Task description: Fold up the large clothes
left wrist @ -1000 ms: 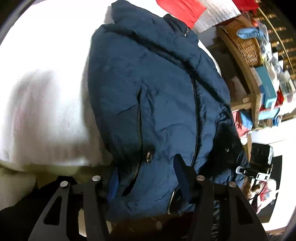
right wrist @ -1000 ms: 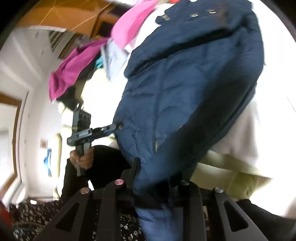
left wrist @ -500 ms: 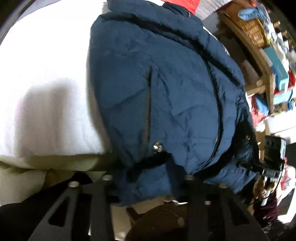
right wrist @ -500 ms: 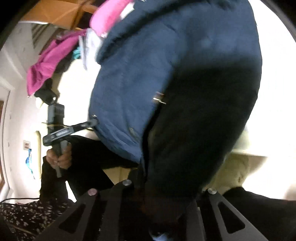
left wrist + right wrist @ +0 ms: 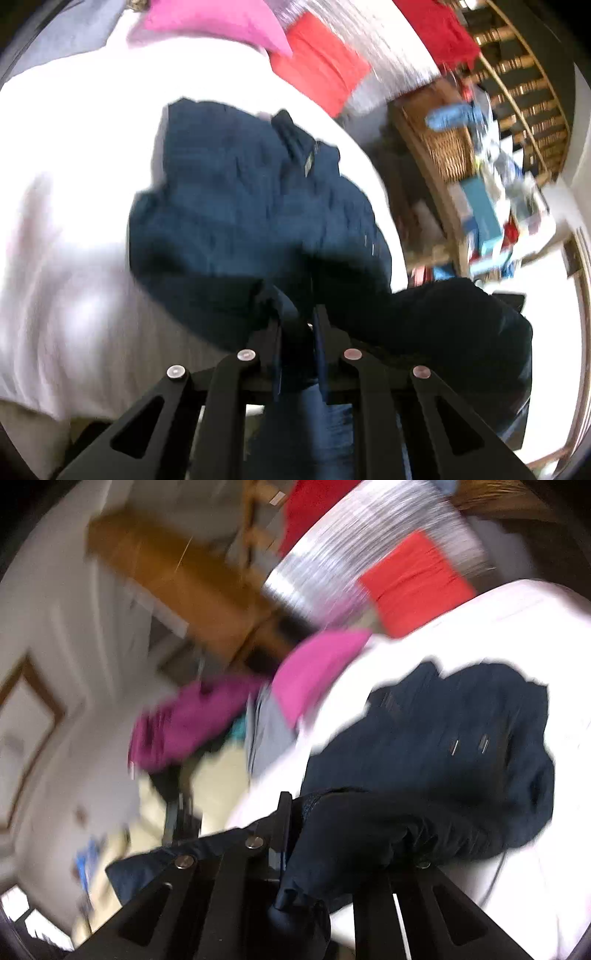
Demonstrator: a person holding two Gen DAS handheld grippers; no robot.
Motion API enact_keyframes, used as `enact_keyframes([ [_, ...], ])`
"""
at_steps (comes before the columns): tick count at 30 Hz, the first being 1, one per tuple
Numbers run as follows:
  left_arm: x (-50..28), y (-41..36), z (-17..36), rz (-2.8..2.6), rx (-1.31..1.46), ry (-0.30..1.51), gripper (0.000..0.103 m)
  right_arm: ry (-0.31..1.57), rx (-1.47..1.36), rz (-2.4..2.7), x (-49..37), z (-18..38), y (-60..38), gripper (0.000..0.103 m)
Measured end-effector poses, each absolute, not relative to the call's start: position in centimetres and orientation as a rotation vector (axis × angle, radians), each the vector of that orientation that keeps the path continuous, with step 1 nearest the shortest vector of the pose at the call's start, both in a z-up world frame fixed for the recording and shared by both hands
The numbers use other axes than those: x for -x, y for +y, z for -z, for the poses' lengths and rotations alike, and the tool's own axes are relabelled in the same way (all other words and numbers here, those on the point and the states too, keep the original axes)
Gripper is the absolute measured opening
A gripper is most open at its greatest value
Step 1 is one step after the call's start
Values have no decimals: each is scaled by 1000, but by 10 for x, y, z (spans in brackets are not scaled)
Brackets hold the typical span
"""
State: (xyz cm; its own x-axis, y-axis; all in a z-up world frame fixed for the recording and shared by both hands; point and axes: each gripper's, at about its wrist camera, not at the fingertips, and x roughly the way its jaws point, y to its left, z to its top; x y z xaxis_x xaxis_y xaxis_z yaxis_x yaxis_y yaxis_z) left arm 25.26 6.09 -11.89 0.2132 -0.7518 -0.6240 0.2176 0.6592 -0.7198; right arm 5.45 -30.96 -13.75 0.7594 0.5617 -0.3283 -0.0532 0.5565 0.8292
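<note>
I have both tongs clamped on the near hem of the navy padded jacket [image 5: 258,206]: the left tongs [image 5: 297,325], whose jaws have just been closing, pinch a thick bunch of it, and the right tongs [image 5: 291,834] are fully shut on dark fabric. The rest of the jacket lies on the white bed [image 5: 74,258] ahead. The slick, bulky padding could slide out of either pinch mid-fold, or the fold could land crooked.

A navy padded jacket [image 5: 251,206] lay bunched on the white bed cover [image 5: 74,258], its collar end farthest from the cameras, its near hem lifted off the cover and gathered into dark folds.
</note>
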Motion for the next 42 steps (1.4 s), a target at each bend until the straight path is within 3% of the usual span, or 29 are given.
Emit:
enact_keyframes([
  [5, -316, 78, 115, 584, 761, 1043, 16, 547, -1144, -175, -105, 184, -378, 11],
  [11, -344, 70, 151, 399, 865, 957, 11, 660, -1347, -34, -163, 285, -389, 12],
  [14, -348, 51, 165, 378, 838, 942, 12, 684, -1414, -17, -177, 305, -398, 15],
  [16, -353, 38, 168, 371, 800, 946, 23, 682, -1459, -27, -190, 312, -405, 16],
  [19, -354, 27, 165, 341, 705, 924, 61, 712, -1486, -39, -210, 324, -410, 16],
  [22, -358, 19, 162, 327, 668, 905, 65, 731, -1514, -57, -233, 335, -411, 17],
  [25, -363, 16, 161, 304, 609, 880, 71, 747, -1554, -82, -247, 342, -415, 26],
  [28, -365, 17, 170, 266, 584, 898, 70, 681, -1772, -209, -248, 357, -429, 60],
  [29, -365, 18, 174, 245, 565, 910, 70, 618, -1838, -252, -244, 358, -434, 77],
  [30, -366, 17, 174, 231, 546, 910, 70, 521, -1877, -286, -236, 353, -443, 83],
  [33, -358, 16, 169, 150, 421, 873, 68, 331, -1776, -300, -208, 319, -473, 90],
  [35, -354, 20, 169, 125, 407, 865, 48, 370, -1651, -191, -188, 298, -485, 91],
  [36, -355, 22, 169, 129, 422, 872, 46, 407, -1609, -147, -183, 293, -487, 91],
  [40, -352, 35, 176, 150, 517, 911, 46, 549, -1505, -15, -162, 293, -483, 88],
  [42, -350, 37, 175, 152, 551, 919, 52, 607, -1432, 10, -162, 289, -475, 84],
])
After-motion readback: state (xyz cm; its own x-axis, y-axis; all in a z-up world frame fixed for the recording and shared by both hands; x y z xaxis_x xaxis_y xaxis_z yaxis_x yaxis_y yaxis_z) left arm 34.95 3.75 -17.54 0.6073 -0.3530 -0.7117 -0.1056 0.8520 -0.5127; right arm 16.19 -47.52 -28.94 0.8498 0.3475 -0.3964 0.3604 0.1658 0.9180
